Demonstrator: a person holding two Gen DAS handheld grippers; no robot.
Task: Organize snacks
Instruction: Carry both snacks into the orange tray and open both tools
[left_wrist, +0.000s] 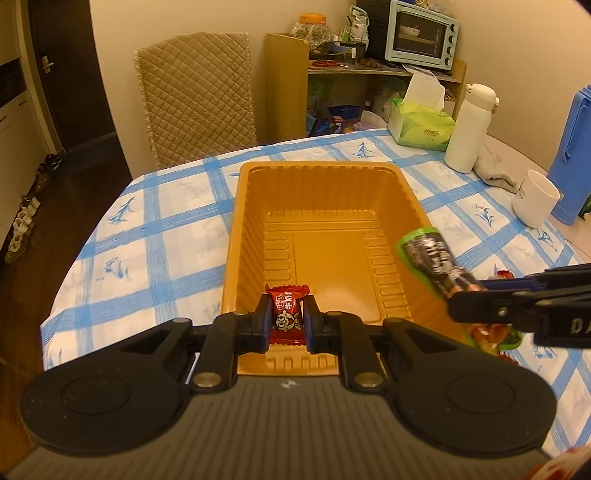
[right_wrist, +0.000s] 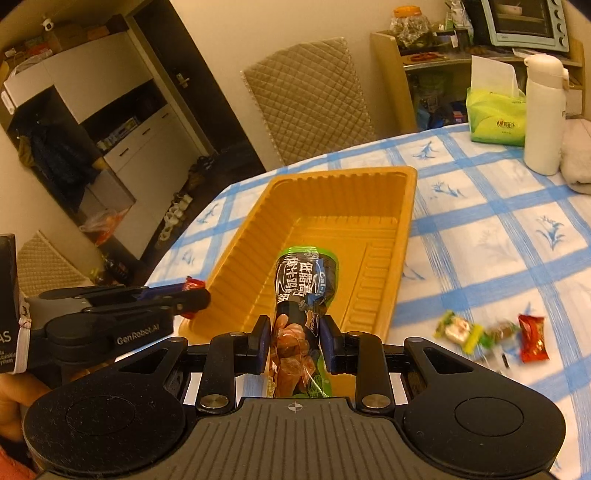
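- Red wrapped candy (left_wrist: 289, 314): clamped between the pads of the left gripper (left_wrist: 289, 320). Its long axis runs along the fingers, one crimped end pointing forward over the near end of the orange plastic tray (left_wrist: 255, 206), the other toward the camera. The printed face is turned up.
- Green-and-black snack packet (right_wrist: 301, 295): clamped at its mid-length by the right gripper (right_wrist: 295, 332). It is an elongated pouch with its long axis in line with the fingers; the green top end points forward and down into the tray, and the clear end showing brown contents trails back toward the camera.
- Left gripper pose: tilted downward, positioned over the tray's near short wall, jaws closed tight on the candy.
- Right gripper pose: tilted downward, entering from the tray's right side as seen in the left wrist view; jaws narrowly set and pressing on the packet.
- Tray: rectangular, ribbed walls, resting on the blue-checked tablecloth (left_wrist: 155, 236); its floor is bare.
- Loose wrapped sweets (right_wrist: 491, 334): lying on the cloth right of the tray, well apart from it.
- Background: tissue box (left_wrist: 421, 125), white flask (left_wrist: 467, 129) and white cup (left_wrist: 535, 203) at the table's far right.
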